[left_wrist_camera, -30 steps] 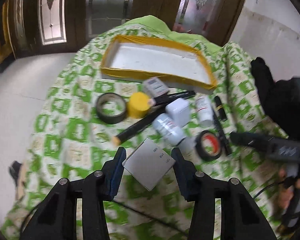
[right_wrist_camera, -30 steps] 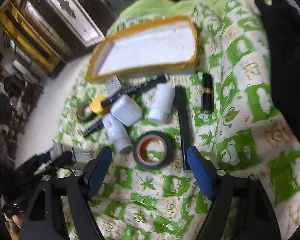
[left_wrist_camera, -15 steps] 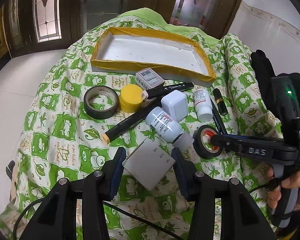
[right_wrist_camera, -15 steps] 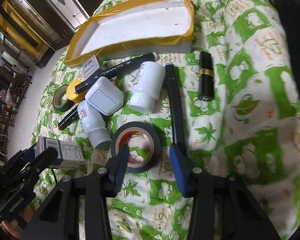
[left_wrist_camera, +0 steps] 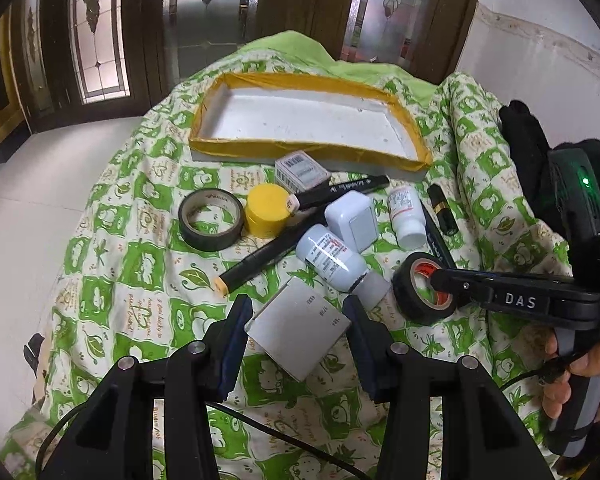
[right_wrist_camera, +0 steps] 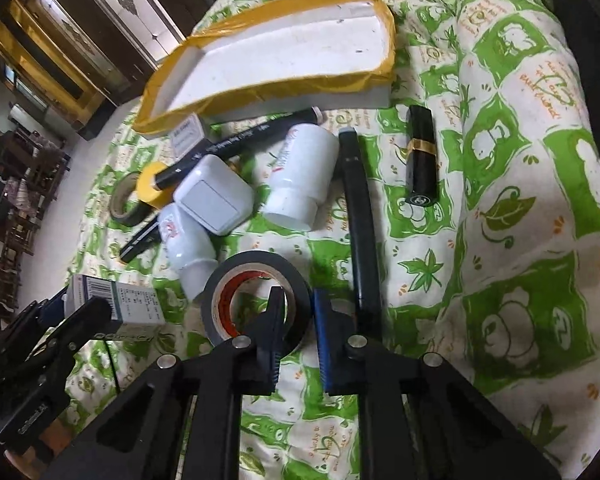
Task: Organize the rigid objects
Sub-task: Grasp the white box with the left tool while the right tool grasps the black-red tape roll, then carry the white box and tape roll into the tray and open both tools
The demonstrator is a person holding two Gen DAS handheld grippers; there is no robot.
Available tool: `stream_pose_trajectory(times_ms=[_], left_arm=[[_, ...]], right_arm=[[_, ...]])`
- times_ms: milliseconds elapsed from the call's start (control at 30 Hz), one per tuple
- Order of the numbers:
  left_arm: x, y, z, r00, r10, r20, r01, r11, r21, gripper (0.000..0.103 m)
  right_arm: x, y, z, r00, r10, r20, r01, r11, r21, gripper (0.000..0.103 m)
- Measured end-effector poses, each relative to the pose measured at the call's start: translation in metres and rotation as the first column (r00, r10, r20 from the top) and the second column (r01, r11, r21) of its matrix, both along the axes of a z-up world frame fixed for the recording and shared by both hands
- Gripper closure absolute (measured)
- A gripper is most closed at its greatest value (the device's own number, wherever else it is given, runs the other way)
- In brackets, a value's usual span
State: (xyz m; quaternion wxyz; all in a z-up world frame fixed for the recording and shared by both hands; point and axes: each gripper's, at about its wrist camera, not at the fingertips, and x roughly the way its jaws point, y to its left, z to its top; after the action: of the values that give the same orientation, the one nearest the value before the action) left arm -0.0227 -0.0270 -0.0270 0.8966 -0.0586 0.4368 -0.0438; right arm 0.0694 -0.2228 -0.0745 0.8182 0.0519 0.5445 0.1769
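Note:
My left gripper [left_wrist_camera: 296, 322] is shut on a small grey-white box [left_wrist_camera: 300, 326], held just above the green patterned cloth. My right gripper [right_wrist_camera: 298, 300] is shut on the wall of a black tape roll with a red core [right_wrist_camera: 228, 276], one finger inside the ring and one outside. The left wrist view shows that same roll [left_wrist_camera: 414, 296] with the right gripper [left_wrist_camera: 440, 276] clamped on it. A white foam tray with a yellow taped rim [left_wrist_camera: 308, 148] lies empty at the far side, its rim [right_wrist_camera: 268, 88] also visible from the right.
Between tray and grippers lie a dark tape roll [left_wrist_camera: 212, 220], a yellow jar [left_wrist_camera: 266, 210], two white bottles [left_wrist_camera: 332, 256], a white square block [left_wrist_camera: 352, 220], black markers [left_wrist_camera: 340, 190], a long black pen [right_wrist_camera: 360, 220] and a black lipstick tube [right_wrist_camera: 420, 152]. A hand [left_wrist_camera: 580, 364] grips the right handle.
The right gripper came down over the black tape roll and closed on its wall. The left gripper stayed put, the box still in it.

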Motion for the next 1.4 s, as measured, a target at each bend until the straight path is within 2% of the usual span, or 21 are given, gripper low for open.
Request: stream_pose_trajectory(times_ms=[200,400,567,767,933,1200,1400], left_arm=[[-0.005,0.007,0.015,0.999,0.019,0.046,-0.017,0.999,-0.033,0.053],[0.005,0.014,0.032,0.997,0.031,0.066,-0.029,0.999,-0.043,0.053],[0.028,0.021,0.054,0.995,0.040,0.095,-0.036,0.998,-0.049,0.053],[0.070,0.029,0.077,0.992,0.053,0.116,-0.049,0.998,-0.044,0.053],[0.110,0.036,0.075,0.993,0.081,0.084,-0.077,0.996,-0.052,0.053],[0.164,0.046,0.064,0.990,0.132,0.045,-0.129,0.990,-0.062,0.053],[0.203,0.045,0.055,0.985,0.162,0.051,-0.162,0.987,-0.009,0.053]], right_arm=[[-0.008,-0.009,0.024,0.999,0.007,0.042,-0.009,0.999,0.052,0.089],[-0.006,-0.005,0.041,0.997,0.024,0.077,-0.028,0.999,0.044,0.089],[0.004,0.002,0.046,0.996,0.038,0.085,-0.041,0.999,0.033,0.089],[0.033,-0.002,0.064,0.992,-0.005,0.124,-0.001,0.999,0.043,0.089],[0.065,-0.012,0.073,0.988,-0.070,0.140,0.060,0.995,0.079,0.089],[0.112,-0.010,0.067,0.980,-0.136,0.143,0.121,0.987,0.105,0.089],[0.142,-0.002,0.061,0.977,-0.146,0.155,0.131,0.986,0.101,0.089]])
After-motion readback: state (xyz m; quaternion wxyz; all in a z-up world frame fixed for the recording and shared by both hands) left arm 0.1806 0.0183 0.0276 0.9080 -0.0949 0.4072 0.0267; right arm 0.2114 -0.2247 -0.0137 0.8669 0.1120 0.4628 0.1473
